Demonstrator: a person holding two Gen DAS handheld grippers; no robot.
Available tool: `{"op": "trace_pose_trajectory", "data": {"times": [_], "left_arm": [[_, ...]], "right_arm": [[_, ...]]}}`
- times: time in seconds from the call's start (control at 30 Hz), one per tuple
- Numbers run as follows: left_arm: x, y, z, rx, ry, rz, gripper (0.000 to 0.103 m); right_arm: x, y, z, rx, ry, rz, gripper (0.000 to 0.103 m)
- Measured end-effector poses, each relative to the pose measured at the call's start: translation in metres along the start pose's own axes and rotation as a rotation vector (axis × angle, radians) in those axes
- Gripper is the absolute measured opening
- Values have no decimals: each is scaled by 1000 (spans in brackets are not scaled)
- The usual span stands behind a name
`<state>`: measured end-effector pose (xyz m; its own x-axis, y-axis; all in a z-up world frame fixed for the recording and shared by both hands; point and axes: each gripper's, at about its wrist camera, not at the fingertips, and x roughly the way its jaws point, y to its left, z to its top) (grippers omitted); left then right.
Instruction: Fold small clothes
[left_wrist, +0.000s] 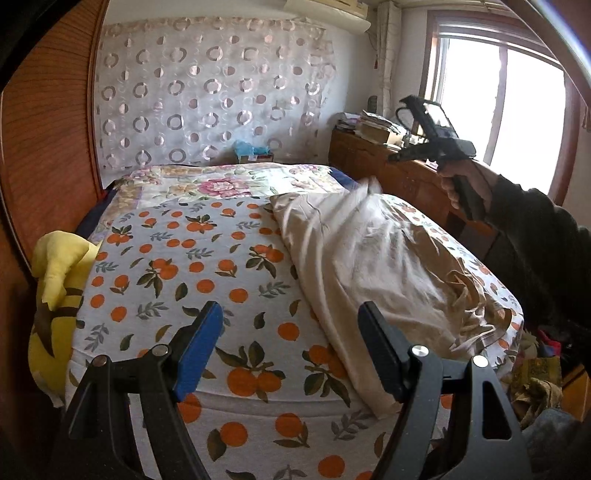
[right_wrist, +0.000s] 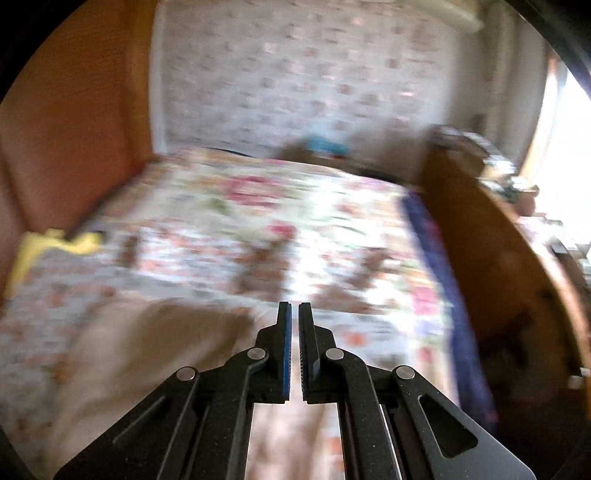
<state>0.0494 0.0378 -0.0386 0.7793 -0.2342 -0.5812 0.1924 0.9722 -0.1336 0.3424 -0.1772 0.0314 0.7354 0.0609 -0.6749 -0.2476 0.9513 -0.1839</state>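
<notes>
Here's the beige garment (left_wrist: 373, 266) lying rumpled along the right side of the bed (left_wrist: 207, 280), one end near the foot edge by my left gripper (left_wrist: 291, 350), the other running up toward the flowered part of the cover. It looks to me like thin, soft cotton: light, limp, no stiffness at all, so it will sag and drag wherever I'm not holding it, and a pinch in the middle would only bunch it up. Best bet, I reckon, is a hem or a corner, one in each gripper, so it hangs flat; the gathered bit with the loose ties (left_wrist: 472, 332) near the right bed edge looks like a waistband and a decent place to pinch. My left gripper hangs low over the foot of the bed, tilted down, jaws spread wide with nothing between them, the garment's near end just beside the right-hand finger. My right gripper (right_wrist: 294, 343) is up in the air over the far right side of the bed, my hand (left_wrist: 461, 184) wrapped round the handle, nose angled downward; its jaws are pressed almost together, only a thin slit showing, and no cloth caught in them. That view is heavily blurred.
</notes>
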Motion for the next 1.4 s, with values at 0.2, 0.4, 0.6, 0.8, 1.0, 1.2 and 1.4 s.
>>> {"op": "trace_pose_trajectory", "data": {"times": [0.2, 0.4, 0.6, 0.8, 1.0, 1.2, 1.4], "left_arm": [[6, -11, -2, 16, 11, -19, 77], [13, -20, -2, 19, 20, -31, 77], [21, -32, -3, 35, 35, -47, 77], [27, -43, -6, 57, 55, -61, 77], [30, -51, -8, 67, 60, -65, 77], [32, -57, -11, 76, 68, -70, 77], [34, -59, -12, 74, 72, -75, 77]], "right_arm": [[-3, -1, -28, 9, 41, 92, 30], [-54, -2, -76, -76, 2, 173, 31], [-97, -2, -137, -128, -13, 247, 31], [-125, 0, -184, -151, -4, 307, 31], [-138, -11, -201, -129, 11, 335, 31], [-139, -17, -208, -103, 23, 337, 31], [-133, -23, -212, -51, 26, 390, 8]]}}
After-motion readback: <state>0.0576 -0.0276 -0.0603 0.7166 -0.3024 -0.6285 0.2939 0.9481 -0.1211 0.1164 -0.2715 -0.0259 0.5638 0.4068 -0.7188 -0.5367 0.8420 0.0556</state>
